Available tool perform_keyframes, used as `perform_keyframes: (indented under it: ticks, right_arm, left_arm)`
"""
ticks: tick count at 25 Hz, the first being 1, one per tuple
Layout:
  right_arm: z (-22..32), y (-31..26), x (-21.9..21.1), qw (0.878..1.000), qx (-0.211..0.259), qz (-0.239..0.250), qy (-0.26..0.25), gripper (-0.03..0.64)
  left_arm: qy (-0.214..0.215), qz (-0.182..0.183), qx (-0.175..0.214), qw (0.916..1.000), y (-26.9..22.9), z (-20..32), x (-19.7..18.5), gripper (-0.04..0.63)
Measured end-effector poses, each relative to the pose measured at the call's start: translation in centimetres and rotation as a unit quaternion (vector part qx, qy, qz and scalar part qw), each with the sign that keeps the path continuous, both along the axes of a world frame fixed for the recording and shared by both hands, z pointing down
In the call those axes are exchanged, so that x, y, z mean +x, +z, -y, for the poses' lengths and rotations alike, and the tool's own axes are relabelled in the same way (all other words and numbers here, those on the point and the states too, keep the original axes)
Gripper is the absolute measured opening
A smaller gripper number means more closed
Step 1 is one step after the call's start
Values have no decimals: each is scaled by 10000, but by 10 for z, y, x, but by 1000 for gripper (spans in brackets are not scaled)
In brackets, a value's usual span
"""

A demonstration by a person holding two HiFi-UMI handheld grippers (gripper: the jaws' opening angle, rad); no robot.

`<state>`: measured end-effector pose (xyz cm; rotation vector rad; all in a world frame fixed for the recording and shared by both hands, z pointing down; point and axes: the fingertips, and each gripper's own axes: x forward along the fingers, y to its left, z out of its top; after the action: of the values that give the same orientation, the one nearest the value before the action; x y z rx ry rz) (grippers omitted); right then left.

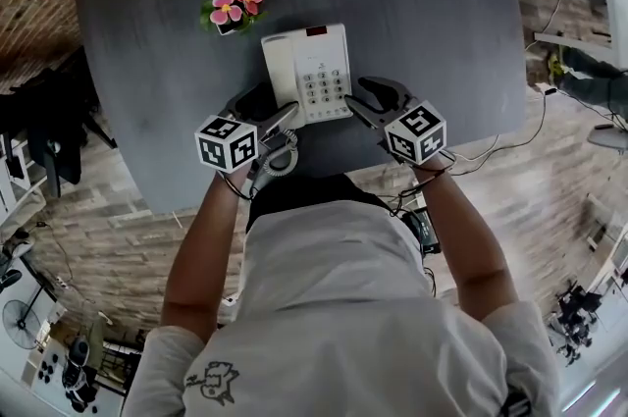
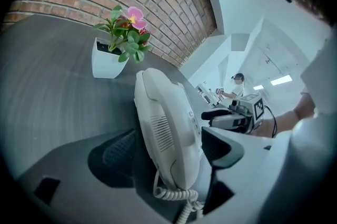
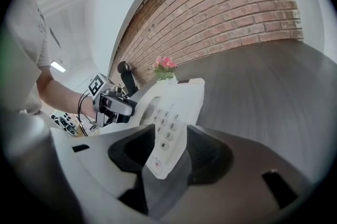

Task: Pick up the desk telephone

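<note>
A white desk telephone (image 1: 309, 72) with its handset on the left and its keypad on the right sits near the front edge of a dark round table (image 1: 422, 3). My left gripper (image 1: 270, 111) is shut on the phone's near left corner, by the handset (image 2: 168, 128). One jaw is under the body and the other over the handset. Below this grip hangs the coiled cord (image 2: 176, 194). On the near right corner, my right gripper (image 1: 368, 101) is shut across the keypad end (image 3: 171, 112). Each gripper shows in the other's view: the right gripper (image 2: 237, 115) and the left gripper (image 3: 113, 101).
A small white pot of pink flowers (image 1: 233, 8) stands just beyond the phone's far left corner. A brick wall (image 3: 237, 17) rises behind the table. Cables (image 1: 510, 145) trail over the wooden floor to the right. A person (image 2: 237, 86) stands far off in the room.
</note>
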<state>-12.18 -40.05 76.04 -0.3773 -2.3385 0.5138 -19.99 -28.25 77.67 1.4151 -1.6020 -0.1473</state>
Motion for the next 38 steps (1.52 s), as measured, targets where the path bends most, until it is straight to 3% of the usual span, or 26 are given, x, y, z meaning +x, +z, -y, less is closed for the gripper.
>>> perform_keyframes:
  ticks: [23,32,38]
  right_arm:
    - [6,26,-13,9980,-491,-237,-305,132]
    - [2,25,-15,9894,-1299,-360,-535,121]
    - [0,25,-18,9838,-1536,-544,-751,114]
  left_arm:
    - [319,-679,367,9965,7,18,1,391]
    - [378,-883,600,9936,4,20,3,400]
    - [434,-928,577,9931,4,20,2,400]
